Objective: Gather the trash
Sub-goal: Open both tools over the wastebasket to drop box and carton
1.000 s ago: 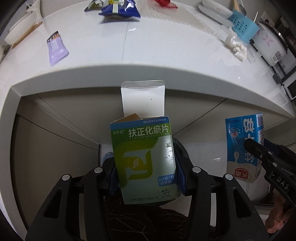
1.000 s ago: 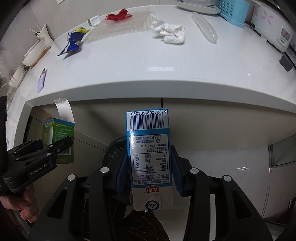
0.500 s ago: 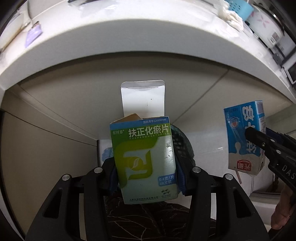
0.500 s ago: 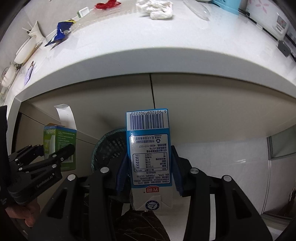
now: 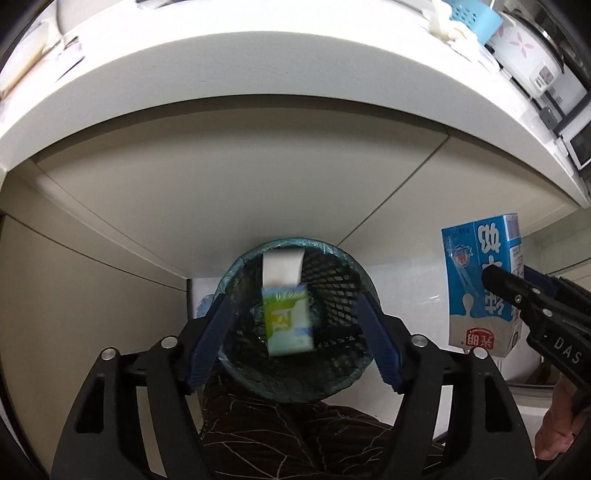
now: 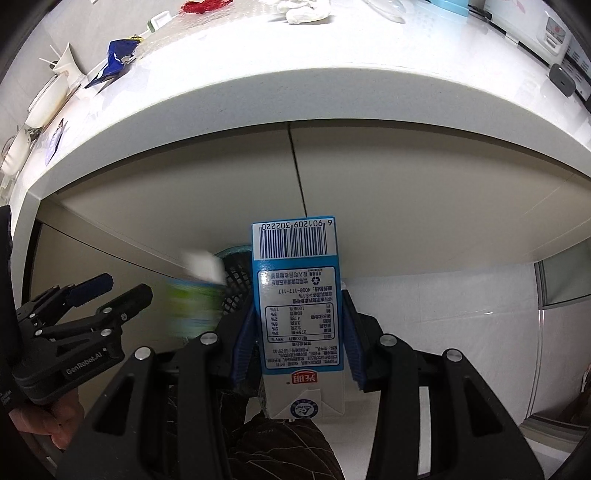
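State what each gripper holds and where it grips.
Left gripper: nothing; jaws opening, green box falling free into the bin. Right gripper: milk carton, clamped across its side faces.

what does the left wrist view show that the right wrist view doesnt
Only the left wrist view looks straight into the mesh bin, with the green box blurred, falling free between the opening left claw.

Only the right wrist view shows the carton's barcode face, plus the blue wrapper and red scrap on the counter.

Both show the milk carton clamped in the right claw, and the white countertop.
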Tool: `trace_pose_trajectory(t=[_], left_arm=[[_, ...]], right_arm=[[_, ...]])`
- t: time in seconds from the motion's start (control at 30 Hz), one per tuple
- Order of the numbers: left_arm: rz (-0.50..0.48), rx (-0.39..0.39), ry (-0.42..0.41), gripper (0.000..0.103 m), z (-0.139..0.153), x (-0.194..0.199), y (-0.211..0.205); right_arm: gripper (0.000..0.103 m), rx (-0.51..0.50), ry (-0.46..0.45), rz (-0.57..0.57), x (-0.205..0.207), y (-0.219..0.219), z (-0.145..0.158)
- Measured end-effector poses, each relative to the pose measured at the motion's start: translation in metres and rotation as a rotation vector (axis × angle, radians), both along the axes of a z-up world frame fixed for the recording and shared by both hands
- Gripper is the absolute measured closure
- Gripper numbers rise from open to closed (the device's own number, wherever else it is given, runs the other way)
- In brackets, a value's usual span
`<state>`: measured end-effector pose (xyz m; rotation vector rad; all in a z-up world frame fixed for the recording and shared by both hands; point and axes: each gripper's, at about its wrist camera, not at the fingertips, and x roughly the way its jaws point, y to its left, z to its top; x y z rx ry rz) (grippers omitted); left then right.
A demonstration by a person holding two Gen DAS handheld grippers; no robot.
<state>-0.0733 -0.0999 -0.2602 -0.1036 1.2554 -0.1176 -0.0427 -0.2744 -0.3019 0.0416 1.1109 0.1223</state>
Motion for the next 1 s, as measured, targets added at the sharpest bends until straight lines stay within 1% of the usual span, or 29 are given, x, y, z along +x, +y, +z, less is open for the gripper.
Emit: trace_pose_trajectory(t=[0.1, 0.2, 0.33, 0.4, 0.57, 0.73, 0.93, 0.97, 1.0], left_arm=[[0.017, 0.011, -0.014, 0.022, 0.003, -0.005, 0.004], [0.04, 0.024, -0.031, 0.019, 0.005, -0.011, 0.013], [0.081, 0.022, -0.035, 0.015, 0.008, -0.012, 0.03], [0.103, 0.02, -0.045, 0.011, 0.009, -0.013, 0.031], [0.144, 0.02, -0.059, 0.006, 0.013, -0.019, 0.046], [0.171, 0.03, -0.048, 0.006, 0.012, -0.022, 0.058], [0.182, 0.031, -0.047, 0.006, 0.012, -0.023, 0.063], [0.182, 0.03, -0.046, 0.006, 0.012, -0.023, 0.064], [0.182, 0.029, -0.045, 0.006, 0.013, -0.023, 0.064]], right_arm=[[0.063, 0.002, 0.0, 0.017, 0.0, 0.008, -0.002], [0.063, 0.002, 0.006, 0.036, 0.001, 0.016, -0.004], [0.063, -0.004, 0.014, 0.072, 0.003, 0.03, -0.01], [0.063, -0.006, 0.018, 0.092, 0.004, 0.038, -0.012], [0.063, -0.02, 0.027, 0.139, 0.001, 0.053, -0.019], [0.063, -0.026, 0.035, 0.172, 0.002, 0.066, -0.023], [0.061, -0.039, 0.04, 0.183, 0.002, 0.066, -0.02], [0.061, -0.039, 0.039, 0.183, 0.002, 0.066, -0.019], [0.058, -0.037, 0.036, 0.182, 0.001, 0.06, -0.017]])
